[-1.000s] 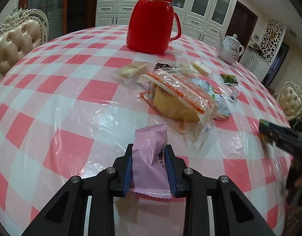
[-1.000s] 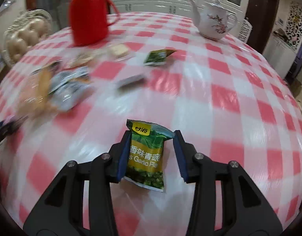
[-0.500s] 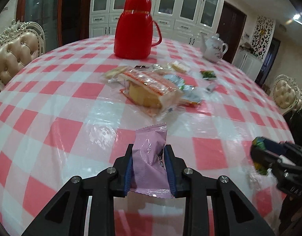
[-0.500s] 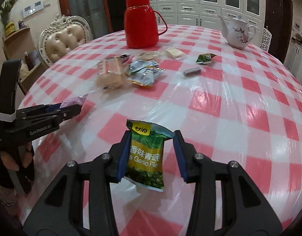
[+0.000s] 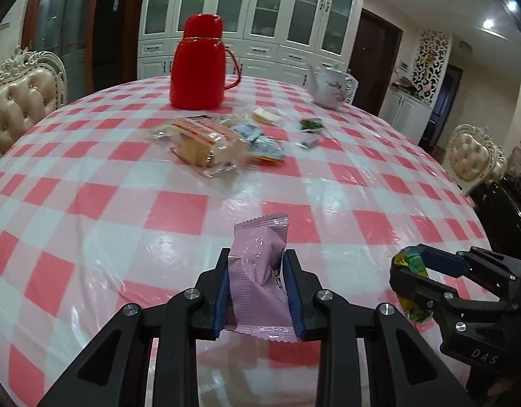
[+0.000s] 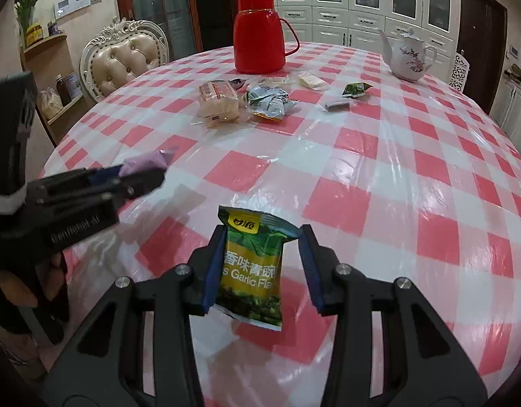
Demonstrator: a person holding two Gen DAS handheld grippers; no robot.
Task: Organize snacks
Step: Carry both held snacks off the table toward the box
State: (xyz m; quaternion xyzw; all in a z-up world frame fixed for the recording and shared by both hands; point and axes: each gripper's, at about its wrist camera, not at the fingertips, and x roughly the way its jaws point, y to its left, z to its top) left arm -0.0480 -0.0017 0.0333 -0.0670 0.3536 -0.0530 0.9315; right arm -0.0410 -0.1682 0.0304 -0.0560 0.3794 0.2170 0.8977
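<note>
In the left wrist view my left gripper (image 5: pixel 256 264) is shut on a pink snack packet (image 5: pixel 260 237), held upright above the checked tablecloth. In the right wrist view my right gripper (image 6: pixel 264 237) is shut on a green garlic-pea packet (image 6: pixel 250 271), which hangs tilted between the pads. Each gripper shows in the other's view: the right gripper (image 5: pixel 413 271) low on the right, the left gripper (image 6: pixel 138 178) on the left with the pink packet (image 6: pixel 148 162). The remaining snacks lie in a pile mid-table, led by a bagged bread loaf (image 5: pixel 206 146) (image 6: pixel 218 101).
A red thermos jug (image 6: pixel 260 34) and a white teapot (image 6: pixel 408 56) stand at the table's far side. Silver-green packets (image 6: pixel 269 100), a small green packet (image 6: pixel 355 89) and a dark bar (image 6: pixel 338 105) lie by the loaf. Padded chairs (image 6: pixel 124 61) ring the round table (image 6: pixel 396 186).
Both grippers have drawn back from the snack pile toward the near table edge, each keeping its packet. The pile now looks farther off, and the two grippers have come side by side.
</note>
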